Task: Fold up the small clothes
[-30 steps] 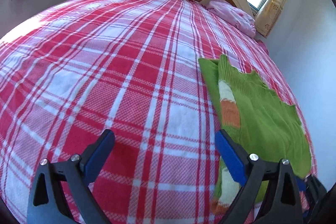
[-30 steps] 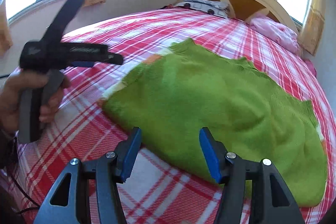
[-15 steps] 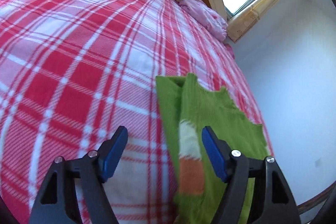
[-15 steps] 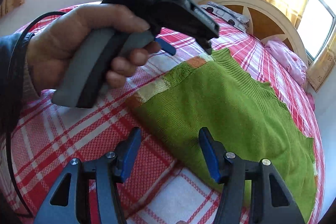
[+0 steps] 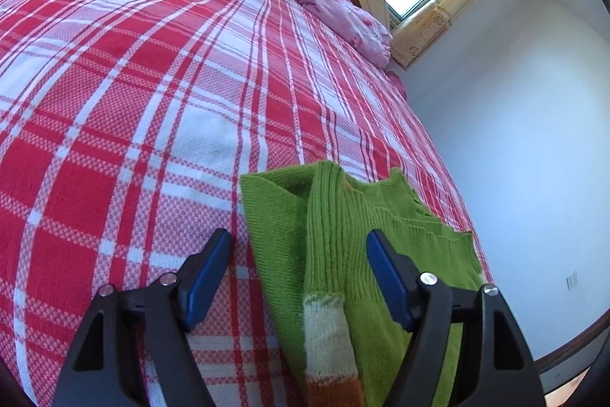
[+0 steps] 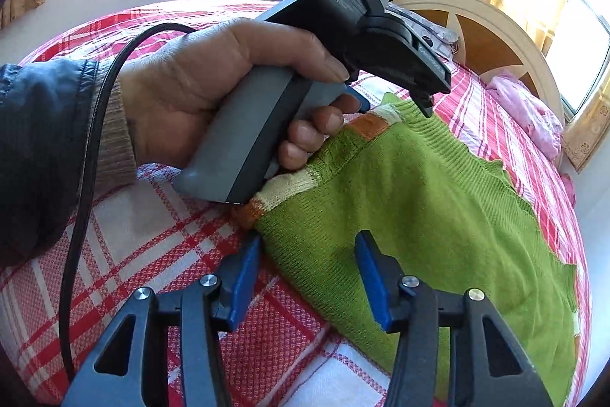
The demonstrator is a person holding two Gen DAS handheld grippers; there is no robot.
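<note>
Sweater [image 6: 427, 201] lies flat on the bed [image 5: 152, 102], lower right in both views. Left gripper [image 5: 299, 273] has swung over from bare plaid to straddle the striped sleeve [image 5: 328, 315], jaws spread; right gripper [image 6: 307, 273] hovers at the near hem, jaws spread. Grasping for a fold looks imminent. No containers visible.

Open right gripper over the green sweater's near edge

The right gripper [image 6: 307, 277] hangs with jaws apart above the green sweater [image 6: 419, 201], spread on the red plaid bedspread [image 6: 145, 239]. The left hand [image 6: 213, 90] grips the left gripper [image 6: 427, 103] over the sweater's cream-and-orange cuffs — its fingers hidden, so their gap cannot be judged.
</note>
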